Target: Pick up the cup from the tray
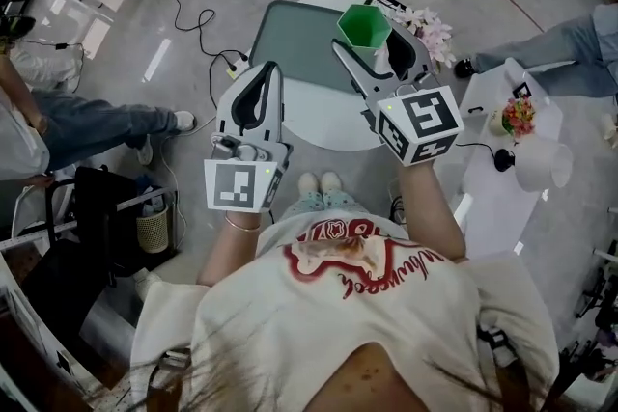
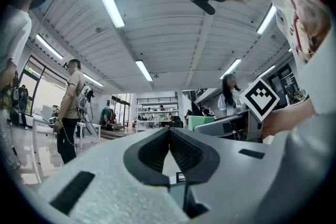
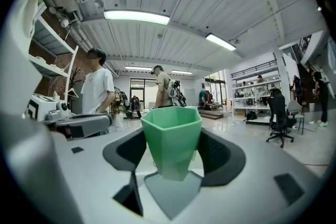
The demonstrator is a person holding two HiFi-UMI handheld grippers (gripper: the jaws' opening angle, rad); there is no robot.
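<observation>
A green faceted cup (image 1: 364, 25) (image 3: 171, 136) is held upright in the air between the jaws of my right gripper (image 1: 379, 48) (image 3: 173, 152), above the far right part of the grey-green tray (image 1: 297, 43). The tray lies on a round white table (image 1: 319, 116) and nothing shows on it. My left gripper (image 1: 257, 92) (image 2: 169, 136) is raised to the left of the tray's near edge, pointing up, jaws closed together with nothing between them.
A bunch of pale pink flowers (image 1: 430, 29) stands at the table's right edge. A second white table (image 1: 492, 198) to the right carries a small flower pot (image 1: 515, 119). Cables and a power strip (image 1: 235, 66) lie on the floor left of the table. People's legs (image 1: 87, 125) are on both sides.
</observation>
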